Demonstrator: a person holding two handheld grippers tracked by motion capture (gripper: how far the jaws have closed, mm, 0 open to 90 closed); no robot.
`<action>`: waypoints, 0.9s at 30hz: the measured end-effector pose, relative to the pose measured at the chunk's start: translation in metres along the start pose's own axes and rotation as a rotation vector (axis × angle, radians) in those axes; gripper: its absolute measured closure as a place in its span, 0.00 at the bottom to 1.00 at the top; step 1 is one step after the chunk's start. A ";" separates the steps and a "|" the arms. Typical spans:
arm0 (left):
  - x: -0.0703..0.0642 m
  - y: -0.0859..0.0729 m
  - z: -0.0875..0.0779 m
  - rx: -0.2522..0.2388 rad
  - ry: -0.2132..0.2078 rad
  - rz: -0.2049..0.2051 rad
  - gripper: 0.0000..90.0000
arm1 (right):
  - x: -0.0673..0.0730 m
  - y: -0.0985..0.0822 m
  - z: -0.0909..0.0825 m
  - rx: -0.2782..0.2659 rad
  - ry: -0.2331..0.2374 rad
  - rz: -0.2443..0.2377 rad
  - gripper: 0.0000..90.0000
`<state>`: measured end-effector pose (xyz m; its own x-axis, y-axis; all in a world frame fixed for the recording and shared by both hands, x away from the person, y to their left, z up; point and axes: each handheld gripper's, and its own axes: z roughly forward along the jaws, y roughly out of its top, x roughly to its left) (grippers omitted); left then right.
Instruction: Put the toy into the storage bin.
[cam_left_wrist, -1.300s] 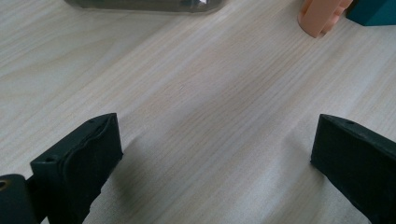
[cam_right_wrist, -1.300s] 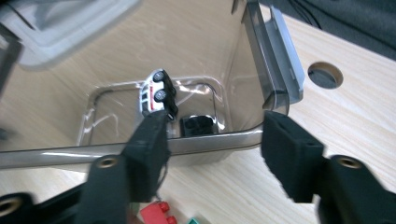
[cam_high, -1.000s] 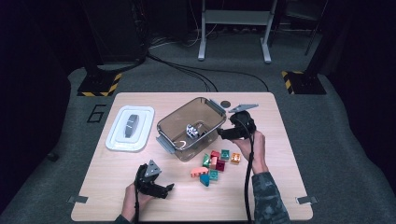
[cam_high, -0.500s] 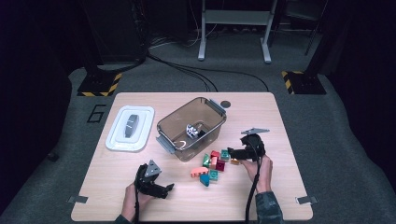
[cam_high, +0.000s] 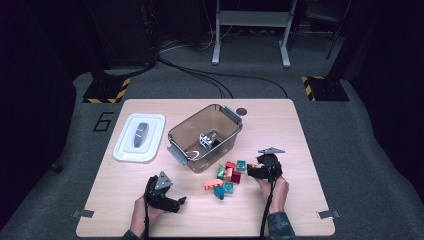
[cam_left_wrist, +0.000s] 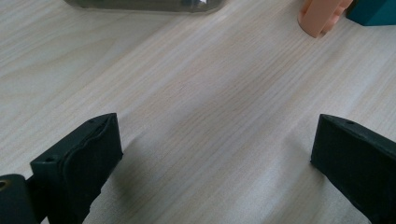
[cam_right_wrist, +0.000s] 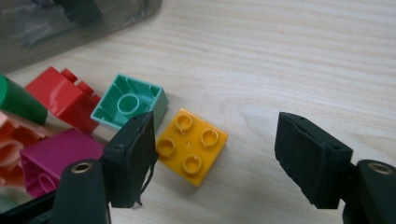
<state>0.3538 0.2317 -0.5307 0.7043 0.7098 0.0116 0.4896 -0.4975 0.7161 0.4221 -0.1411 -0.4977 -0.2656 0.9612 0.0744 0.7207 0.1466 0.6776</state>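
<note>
the right gripper (cam_high: 251, 171) is sitting low at the right edge of the cluster of toy bricks, its jaws spread and just now narrowing around a yellow brick (cam_right_wrist: 191, 146); in the right gripper view that brick is lying flat on the table (cam_high: 300, 130), studs up, between the two black jaws, the left jaw at its edge and the right jaw standing well clear, so nothing is being pinched yet; the brick is probably being picked first because it sits on the outer, open side of the heap, where both jaws can be dropping beside it without knocking its neighbours; just beyond it a turquoise brick (cam_right_wrist: 131, 102) is lying hollow side up, touching or nearly touching a red brick (cam_right_wrist: 63, 95), and a magenta brick (cam_right_wrist: 53, 156) is lying at the left jaw.

the brown plastic bin (cam_high: 205, 137) is standing just behind the bricks, open and with a few small things already inside, while its white lid (cam_high: 140, 137) is lying well to the left, out of the way; that arrangement is suggesting the bricks are going into the bin one at a time.

the left gripper (cam_high: 176, 202) is resting near the front edge of the table, jaws spread wide over bare wood in its own view, holding nothing; it seems to be waiting clear of the work.
</note>
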 end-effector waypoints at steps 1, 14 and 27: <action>0.000 0.000 0.000 0.000 0.000 0.000 0.02 | 0.001 0.000 0.000 -0.009 0.002 0.000 0.32; 0.000 0.000 0.000 0.000 0.000 0.000 0.02 | 0.005 -0.003 0.003 0.013 -0.034 -0.027 0.53; 0.000 0.000 0.000 0.000 0.000 0.001 0.02 | 0.003 -0.013 0.002 -0.013 -0.029 -0.097 0.65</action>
<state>0.3538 0.2318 -0.5306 0.7048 0.7093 0.0124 0.4891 -0.4984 0.7158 0.4132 -0.1398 -0.5073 -0.3150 0.9490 -0.0127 0.6842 0.2363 0.6900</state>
